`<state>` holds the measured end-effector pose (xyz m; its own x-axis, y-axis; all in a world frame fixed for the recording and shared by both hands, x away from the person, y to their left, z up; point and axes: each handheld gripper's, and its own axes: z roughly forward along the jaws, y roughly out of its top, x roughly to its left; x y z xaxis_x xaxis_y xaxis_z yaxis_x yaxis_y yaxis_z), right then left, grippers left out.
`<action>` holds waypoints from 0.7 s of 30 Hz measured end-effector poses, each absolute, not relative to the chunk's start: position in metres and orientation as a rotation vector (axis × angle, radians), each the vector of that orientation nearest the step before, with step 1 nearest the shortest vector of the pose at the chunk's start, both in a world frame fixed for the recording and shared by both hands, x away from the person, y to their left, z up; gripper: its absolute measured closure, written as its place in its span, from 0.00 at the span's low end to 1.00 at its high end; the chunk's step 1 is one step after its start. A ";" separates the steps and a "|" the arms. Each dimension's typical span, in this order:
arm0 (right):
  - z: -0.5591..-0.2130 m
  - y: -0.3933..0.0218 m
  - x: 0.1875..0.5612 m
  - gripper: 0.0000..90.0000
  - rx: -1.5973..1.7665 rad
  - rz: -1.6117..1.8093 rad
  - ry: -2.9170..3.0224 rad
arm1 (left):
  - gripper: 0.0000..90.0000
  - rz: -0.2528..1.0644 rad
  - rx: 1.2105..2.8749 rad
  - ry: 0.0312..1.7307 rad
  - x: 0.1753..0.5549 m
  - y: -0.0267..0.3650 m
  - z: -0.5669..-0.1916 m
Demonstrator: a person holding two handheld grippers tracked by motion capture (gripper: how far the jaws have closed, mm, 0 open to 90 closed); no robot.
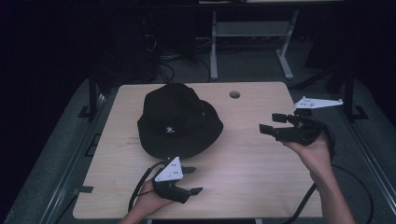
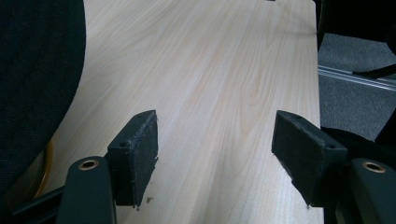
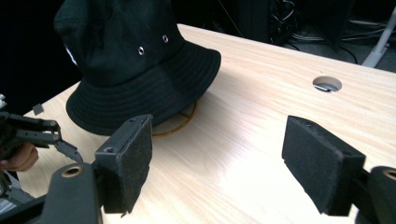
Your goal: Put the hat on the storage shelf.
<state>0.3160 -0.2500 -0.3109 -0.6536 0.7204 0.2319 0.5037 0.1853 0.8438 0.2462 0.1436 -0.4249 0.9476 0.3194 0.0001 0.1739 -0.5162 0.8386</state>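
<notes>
High view: right gripper (image 1: 270,122) wide, empty

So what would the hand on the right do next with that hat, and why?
Probably ease the right tool further toward the black hat and down to its brim. Its jaws stand open with nothing between them, apart from the hat across bare table. In the right gripper view they already face the brim, and something yellowish peeks from under it. The left tool is open near the brim's near edge.

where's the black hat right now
In the high view the black bucket hat sits left of centre on the table, just beyond the open left gripper.
</notes>
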 end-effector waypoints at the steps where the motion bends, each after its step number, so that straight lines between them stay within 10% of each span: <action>1: -0.313 -0.251 0.314 0.26 1.188 1.456 2.240 | 0.34 0.189 2.124 0.348 0.246 0.144 -0.425; 21: -0.345 -0.271 0.289 0.26 1.228 1.444 2.208 | 0.34 0.189 2.127 0.347 0.245 0.142 -0.426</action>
<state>0.2892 -0.2707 -0.3445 -0.6219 0.7456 0.2394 0.5182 0.1627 0.8396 0.2453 0.1422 -0.4256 0.9480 0.3183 0.0007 0.1735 -0.5184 0.8373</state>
